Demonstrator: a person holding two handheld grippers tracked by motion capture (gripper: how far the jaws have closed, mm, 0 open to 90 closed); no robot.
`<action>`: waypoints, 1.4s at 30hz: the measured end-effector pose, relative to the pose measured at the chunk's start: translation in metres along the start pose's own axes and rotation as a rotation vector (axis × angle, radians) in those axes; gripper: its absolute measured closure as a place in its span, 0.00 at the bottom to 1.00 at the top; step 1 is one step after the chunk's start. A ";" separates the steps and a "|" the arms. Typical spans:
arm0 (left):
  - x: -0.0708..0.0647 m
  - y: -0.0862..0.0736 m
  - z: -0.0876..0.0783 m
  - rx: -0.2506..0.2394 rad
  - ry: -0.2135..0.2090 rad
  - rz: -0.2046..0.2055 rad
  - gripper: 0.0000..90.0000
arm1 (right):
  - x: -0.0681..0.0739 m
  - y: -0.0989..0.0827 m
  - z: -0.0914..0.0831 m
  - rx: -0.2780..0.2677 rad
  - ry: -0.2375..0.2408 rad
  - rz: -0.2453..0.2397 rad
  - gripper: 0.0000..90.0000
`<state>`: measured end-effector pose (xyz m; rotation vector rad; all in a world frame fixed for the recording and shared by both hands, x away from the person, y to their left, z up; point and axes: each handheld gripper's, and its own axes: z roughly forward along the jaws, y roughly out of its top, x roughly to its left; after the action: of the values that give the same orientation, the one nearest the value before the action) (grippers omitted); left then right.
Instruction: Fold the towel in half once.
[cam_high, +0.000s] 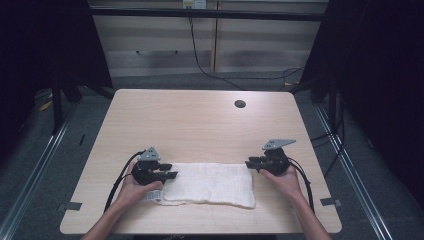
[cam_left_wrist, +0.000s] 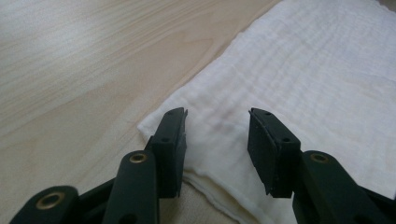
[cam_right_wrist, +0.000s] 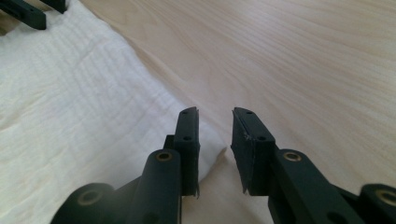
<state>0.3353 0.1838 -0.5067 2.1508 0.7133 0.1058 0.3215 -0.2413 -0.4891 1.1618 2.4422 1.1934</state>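
1. A white cloth (cam_high: 209, 184), folded flat, lies near the front edge of the bench (cam_high: 200, 120), between the two hands.
2. The left hand-held gripper (cam_high: 170, 171) sits at the cloth's left end, its tips over the far left corner. Its jaws stand partly open above the cloth and hold nothing.
3. The right hand-held gripper (cam_high: 250, 162) sits at the cloth's far right corner, pointing left. Its jaws stand a little apart and grip nothing.
4. The left gripper view looks along the left hand-held gripper (cam_left_wrist: 217, 119): the cloth (cam_left_wrist: 303, 79) spreads under and beyond the jaws, with a double hem below them and a faint weave that the high view is too coarse to give.
5. The right gripper view looks along the right hand-held gripper (cam_right_wrist: 215, 116): the cloth's (cam_right_wrist: 70, 112) corner tip lies just under the gap, beside the left-hand jaw, with bare wood to the right. The other gripper's black tips show at the top left.
6. The high view alone gives the surroundings: a round hole (cam_high: 240, 104) at the bench's far side, a cabinet (cam_high: 210, 40) behind, and cables (cam_high: 230, 75) on the floor. Nothing stands between the grippers and the cloth.
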 end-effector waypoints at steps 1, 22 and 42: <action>0.000 0.000 0.000 0.000 0.001 -0.002 0.63 | -0.001 0.000 0.003 0.011 0.006 -0.001 0.75; 0.006 0.002 -0.007 -0.024 -0.002 -0.037 0.69 | 0.000 -0.006 0.014 0.052 0.044 -0.015 0.98; 0.024 0.010 0.005 0.008 0.037 -0.034 0.68 | 0.001 -0.004 0.015 0.043 0.042 -0.023 0.98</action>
<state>0.3611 0.1878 -0.5064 2.1484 0.7724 0.1248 0.3253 -0.2333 -0.5015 1.1283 2.5172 1.1754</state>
